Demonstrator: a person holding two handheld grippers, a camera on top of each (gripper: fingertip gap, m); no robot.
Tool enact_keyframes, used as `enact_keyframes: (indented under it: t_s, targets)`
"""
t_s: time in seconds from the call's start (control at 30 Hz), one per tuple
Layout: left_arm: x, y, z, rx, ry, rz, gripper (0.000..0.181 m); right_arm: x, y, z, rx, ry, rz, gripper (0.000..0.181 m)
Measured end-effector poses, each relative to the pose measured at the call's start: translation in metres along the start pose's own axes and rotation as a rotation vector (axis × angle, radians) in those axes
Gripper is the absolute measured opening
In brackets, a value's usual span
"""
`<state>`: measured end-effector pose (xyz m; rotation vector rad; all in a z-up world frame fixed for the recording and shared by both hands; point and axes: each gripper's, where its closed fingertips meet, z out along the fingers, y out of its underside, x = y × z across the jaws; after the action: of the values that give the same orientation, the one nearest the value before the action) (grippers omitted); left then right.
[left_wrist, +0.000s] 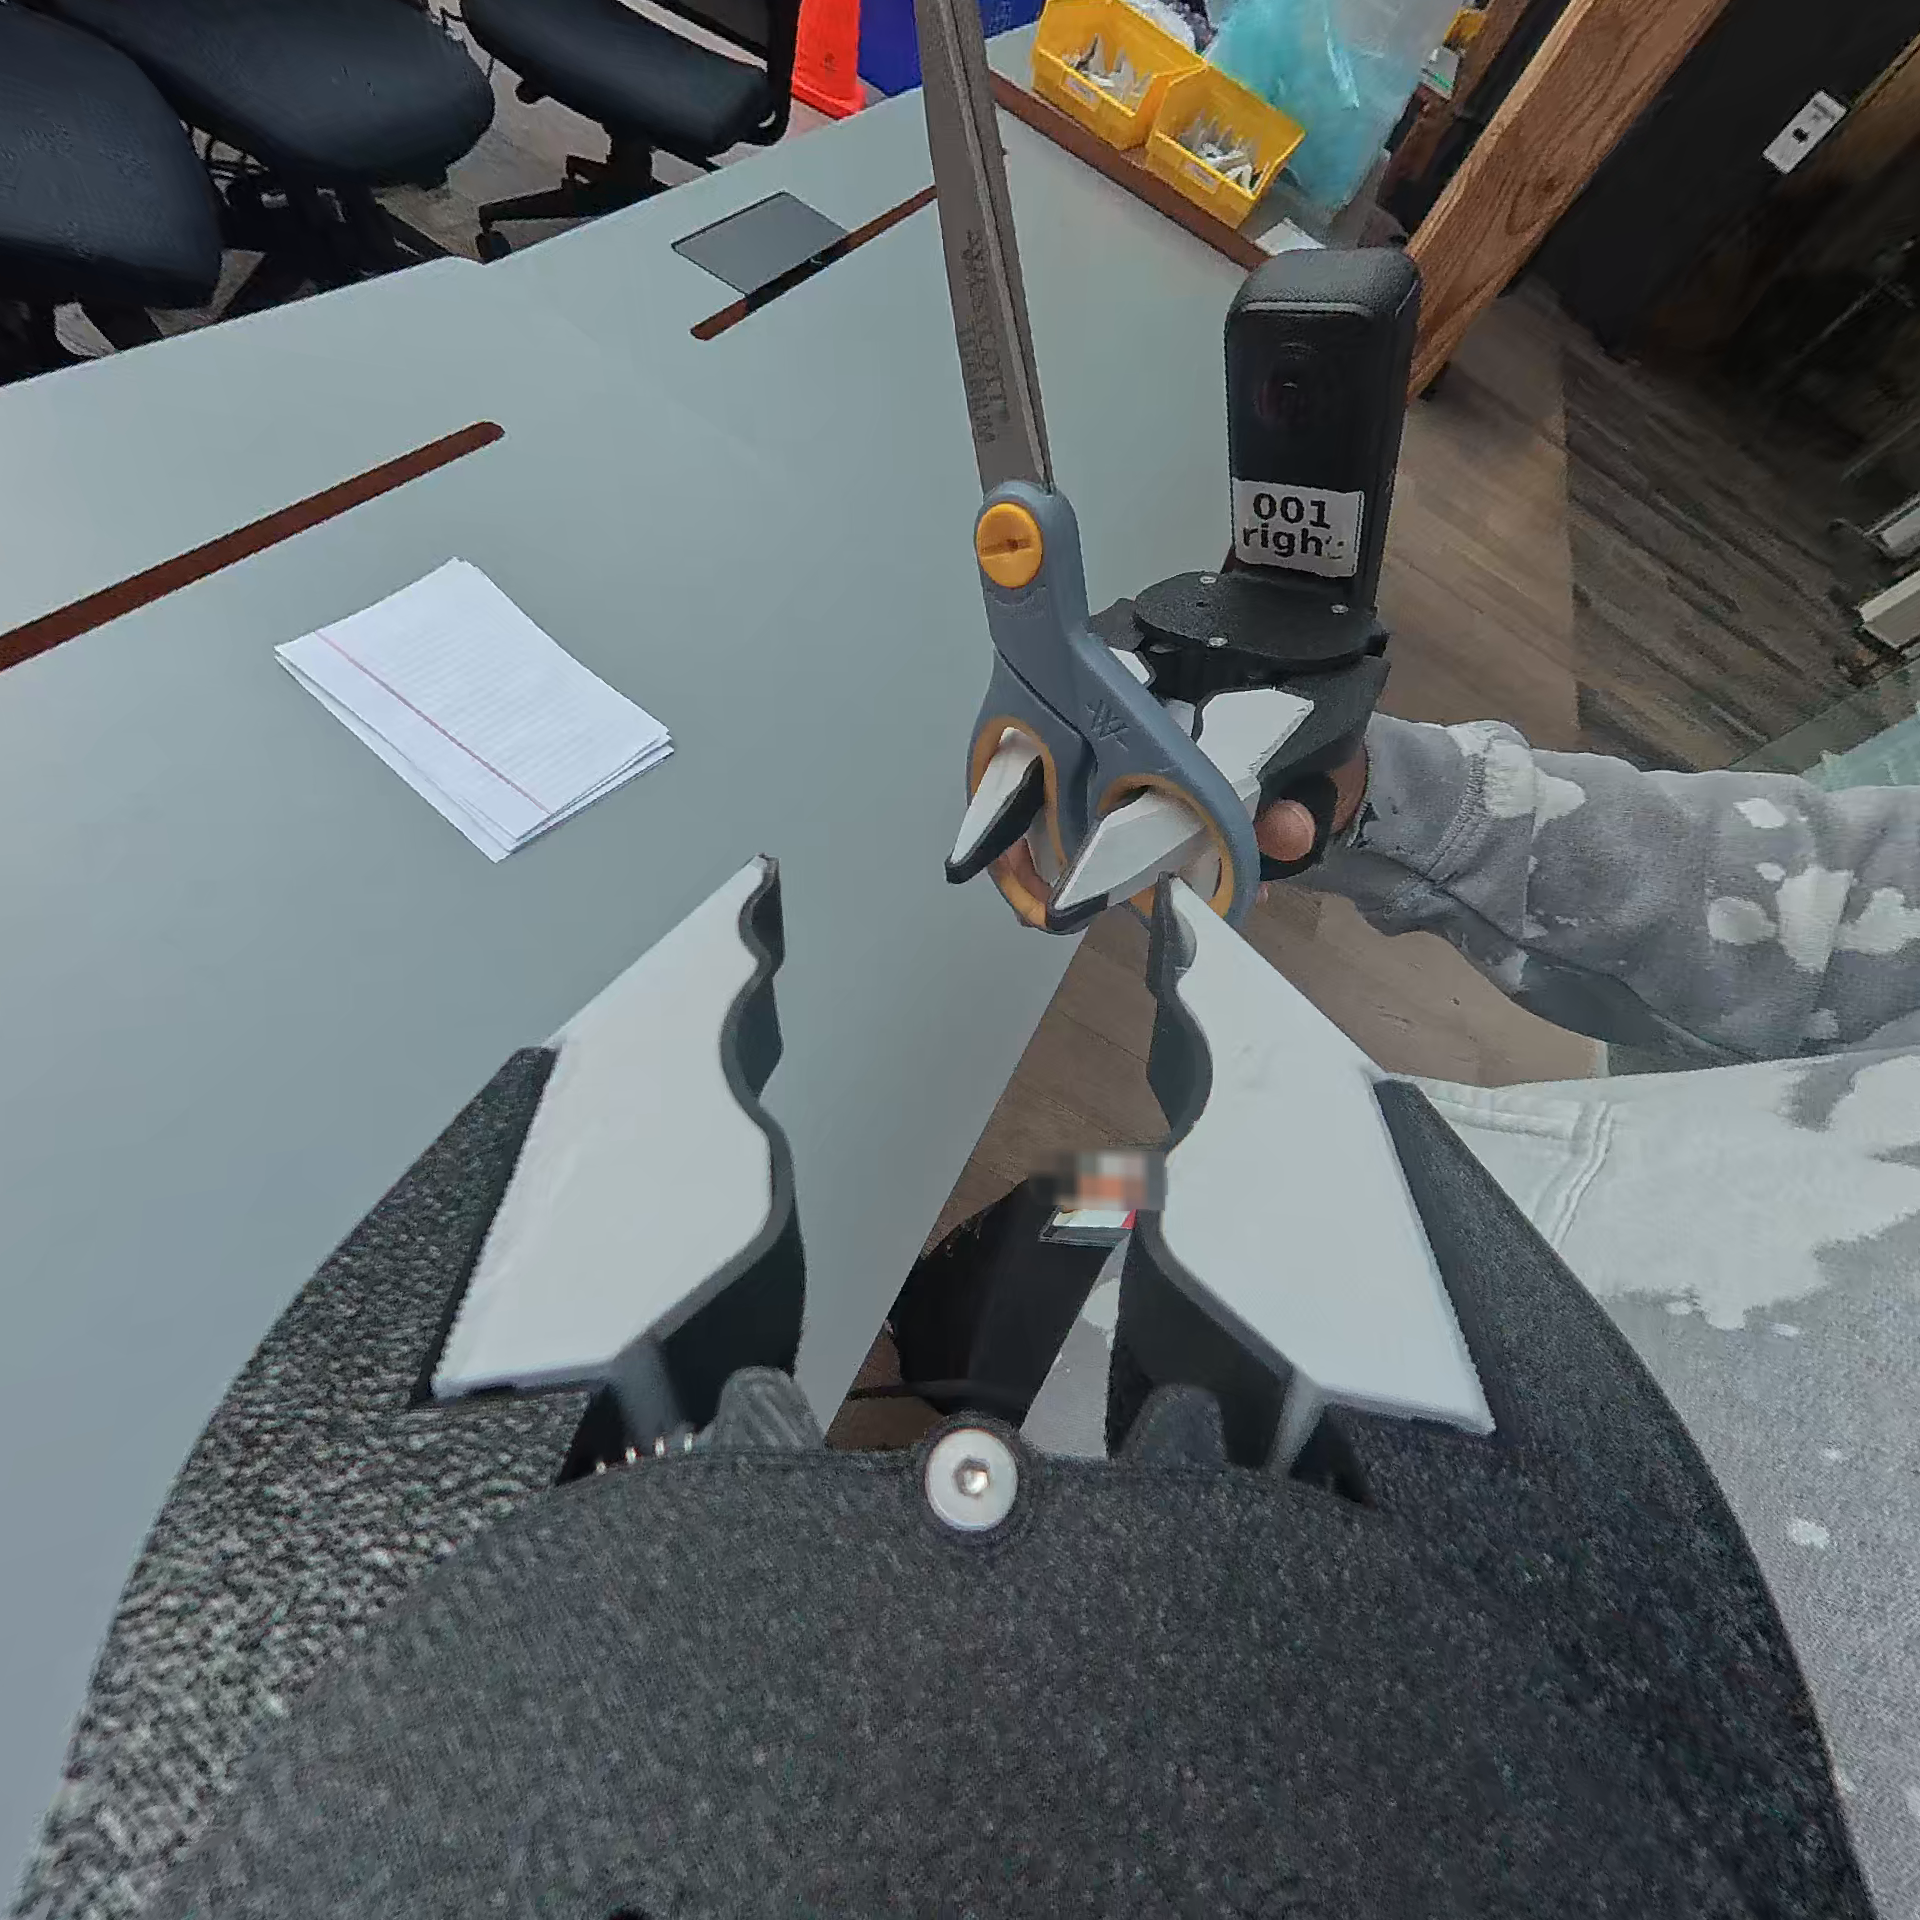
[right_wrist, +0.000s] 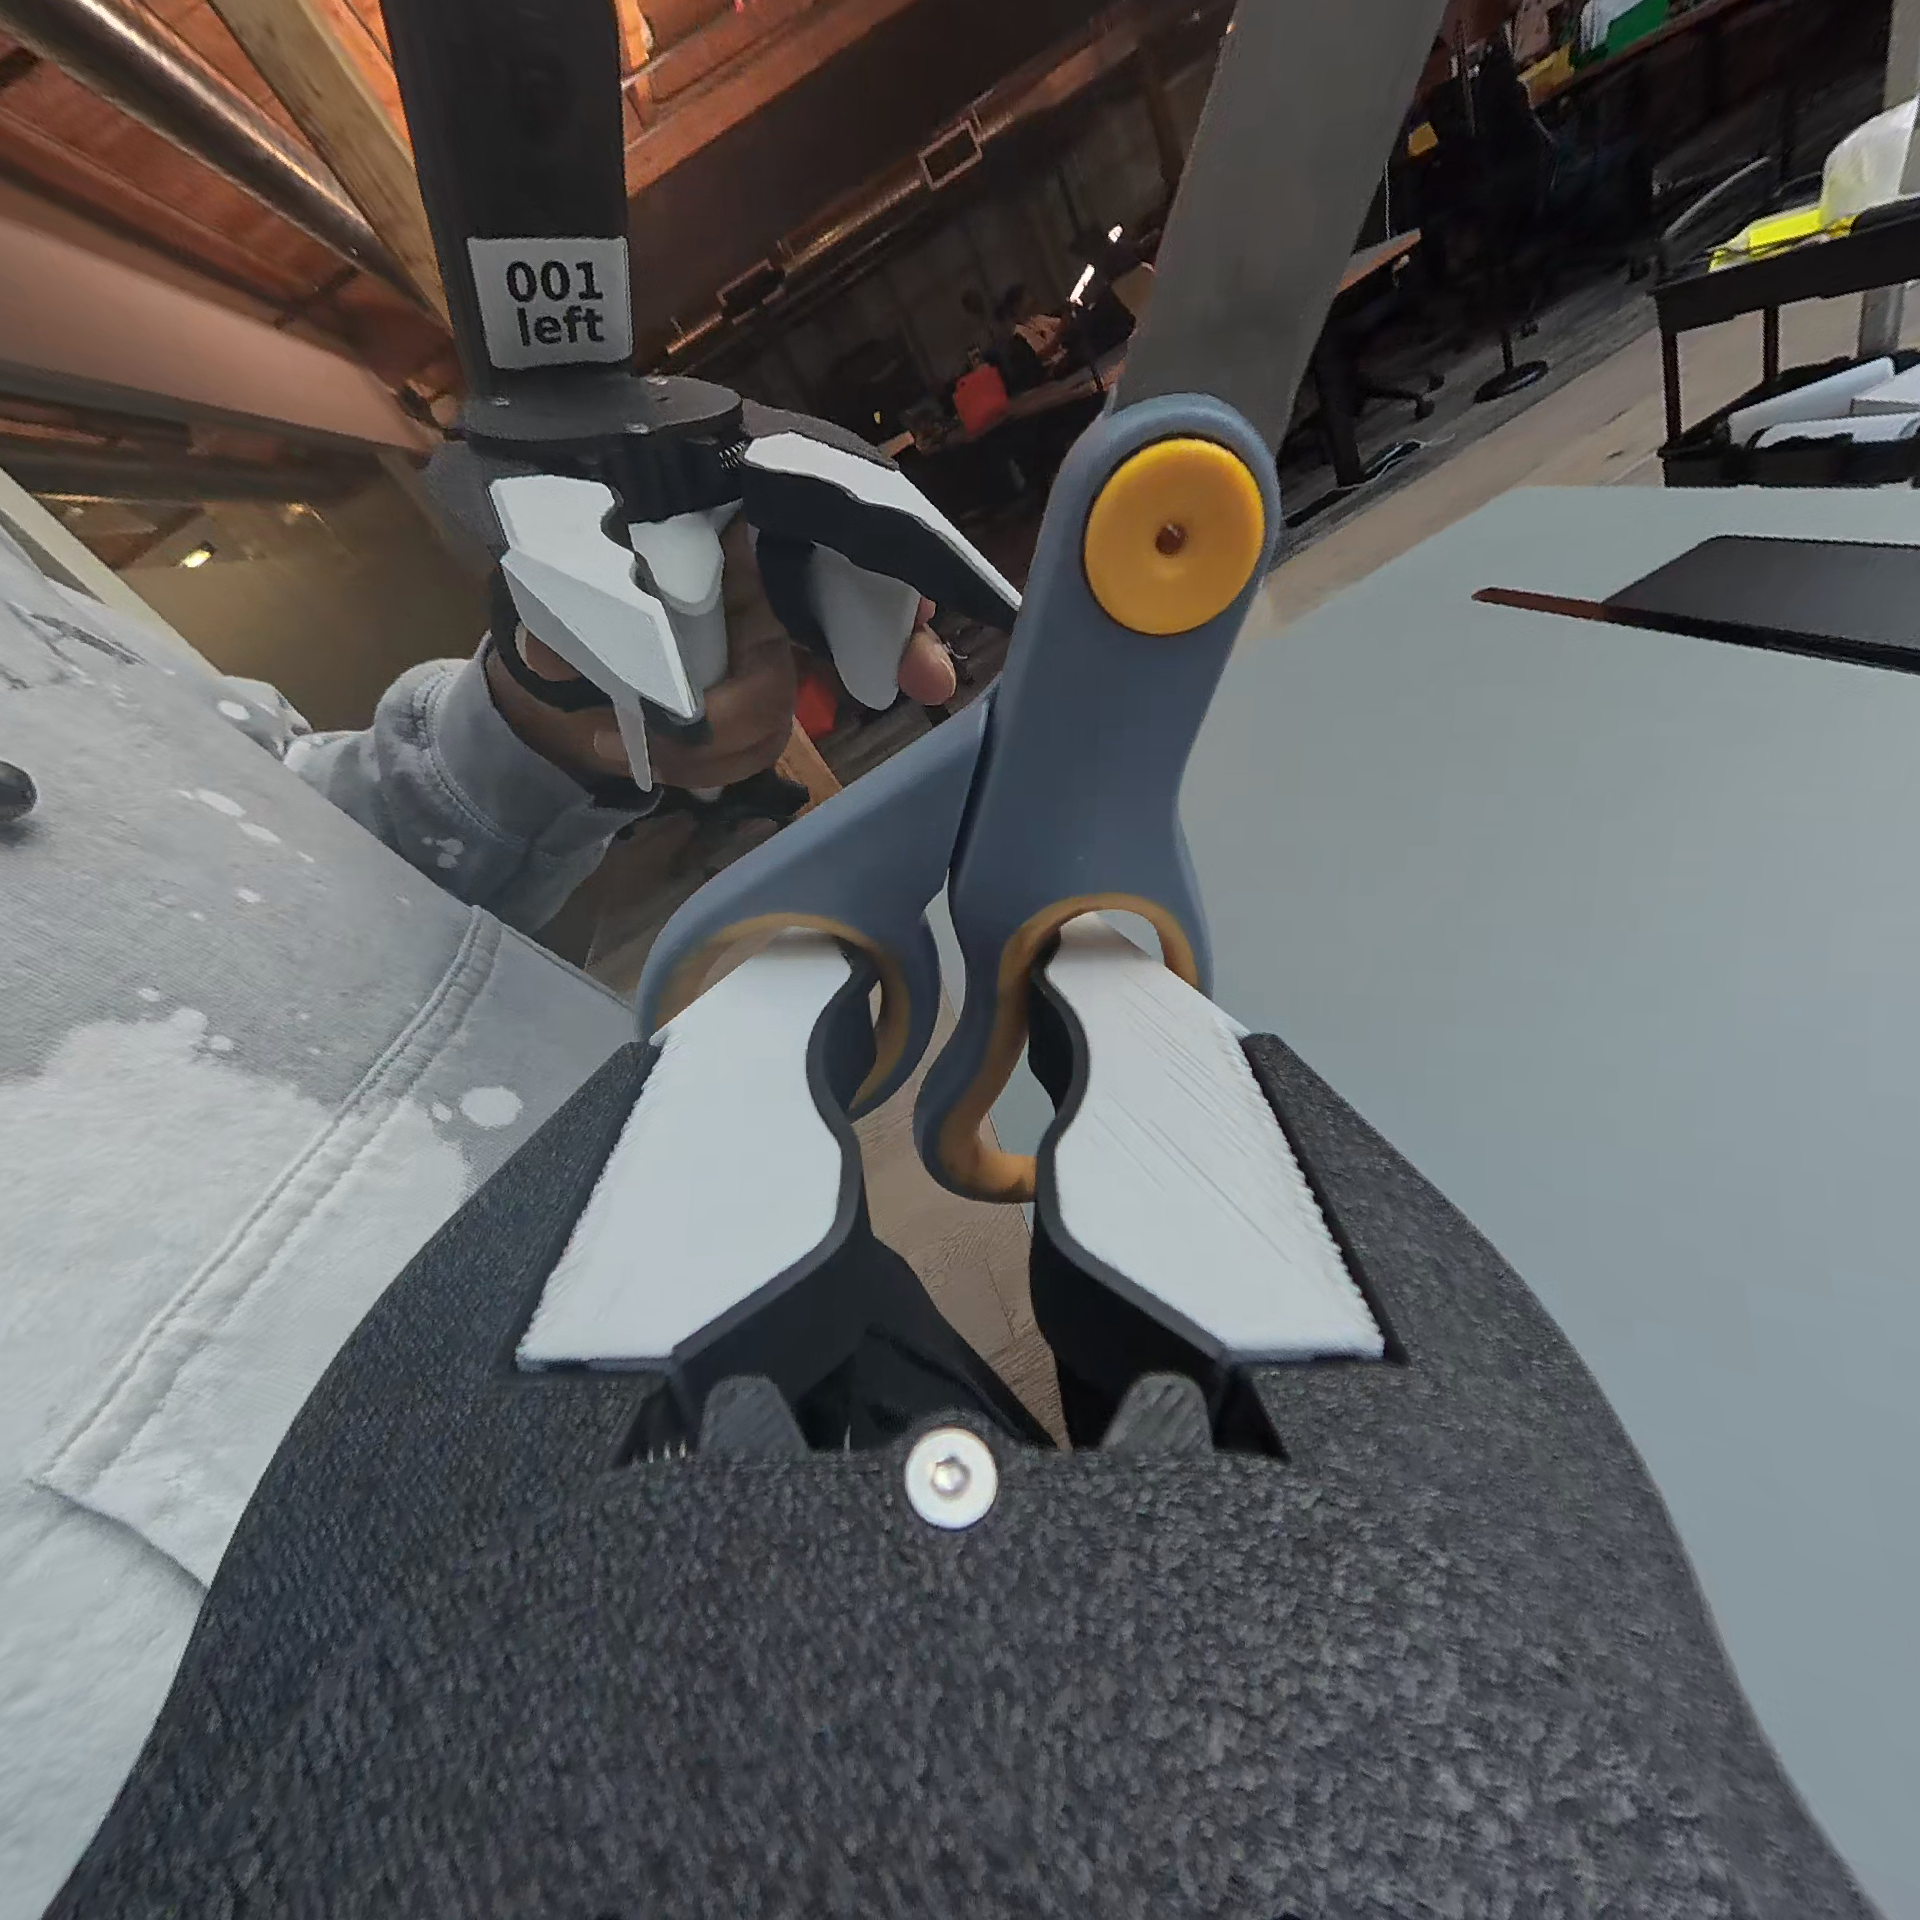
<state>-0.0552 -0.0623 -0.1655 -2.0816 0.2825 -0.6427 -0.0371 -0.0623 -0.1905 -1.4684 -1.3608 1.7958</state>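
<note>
R gripper (right_wrist: 951, 997) has one finger through each handle loop of the grey/orange scissors (right_wrist: 1081, 790), carrying them in the air w/ blades closed and pointing up, off the near edge of the grey table (left_wrist: 260, 935); fingers are close together but whether they're squeezing or just threaded thru the loops, can't tell. L gripper (left_wrist: 971, 894) is released, fingers spread wide w/ nothing btwn them, its right fingertip (left_wrist: 1174, 935) just below the scissor handles. Stack of lined white paper (left_wrist: 473, 707) lies flat on the table, well apart from both grippers.
</note>
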Motion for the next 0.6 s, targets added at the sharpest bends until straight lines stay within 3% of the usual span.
enact_keyframes:
  t_s: [0.13,0.33,0.4,0.47,0.57,0.6]
  targets:
    - [-0.005,-0.01,-0.004,0.01,-0.051,0.019,0.07,-0.008,-0.023,-0.001,0.031,-0.026,-0.006,0.038]
    - [-0.011,-0.018,-0.01,0.02,-0.083,0.018,0.07,-0.028,-0.052,-0.007,0.119,-0.178,0.116,0.083]
    - [-0.012,-0.02,-0.011,0.025,-0.088,0.013,0.07,-0.028,-0.054,-0.009,0.133,-0.194,0.135,0.085]
    - [-0.013,-0.021,-0.012,0.028,-0.093,0.014,0.07,-0.026,-0.055,-0.011,0.154,-0.207,0.156,0.082]
    - [-0.015,-0.022,-0.013,0.029,-0.103,0.014,0.07,-0.021,-0.052,-0.02,0.182,-0.22,0.167,0.027]
    - [-0.016,-0.023,-0.014,0.03,-0.105,0.014,0.07,-0.017,-0.051,-0.023,0.194,-0.222,0.19,0.022]
